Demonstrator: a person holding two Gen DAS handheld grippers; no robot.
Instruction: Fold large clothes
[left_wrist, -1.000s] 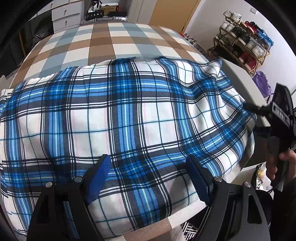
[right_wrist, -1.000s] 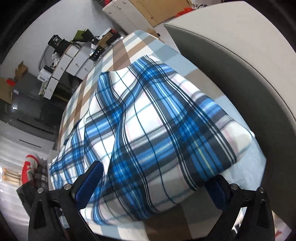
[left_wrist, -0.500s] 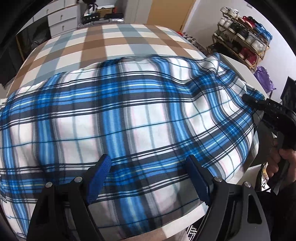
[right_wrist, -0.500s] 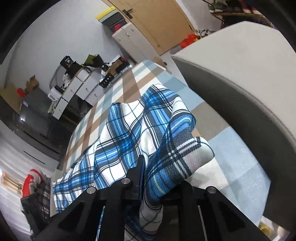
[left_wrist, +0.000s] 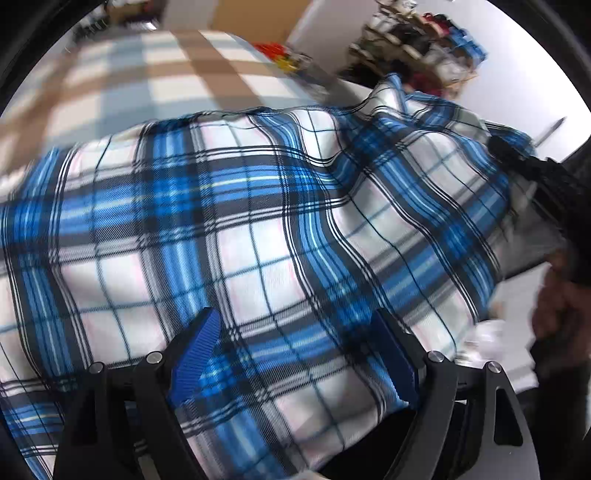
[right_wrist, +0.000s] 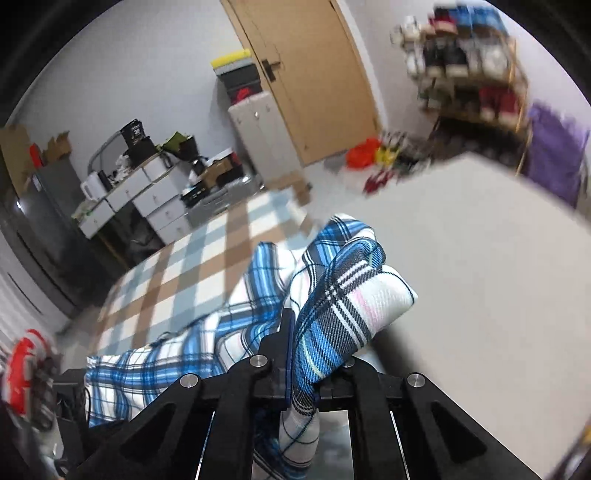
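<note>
The bed (left_wrist: 122, 88), with its brown, grey and white checked cover, takes up the upper left of the left wrist view and runs across the middle left of the right wrist view. Spread over it is the blue plaid garment (left_wrist: 258, 229), which fills most of the left wrist frame, pretty blurry toward the edges. Its far right corner is bunched and raised toward the upper right.

In the right wrist view a pale grey headboard or padded panel (right_wrist: 480, 258) fills the right half, with a wooden door (right_wrist: 314, 74) and white drawers (right_wrist: 155, 195) up behind.

The left gripper (left_wrist: 293, 354) sits at the bottom of its frame, its 2 blue jaws standing wide apart over the cloth with fabric lying between them, not pinched as far as I can see. The right gripper (right_wrist: 301, 373) has its jaws squeezed together on a fold of the plaid, which sticks up out of them at frame centre. A hand (left_wrist: 557, 302) shows at the right edge of the left view.
</note>
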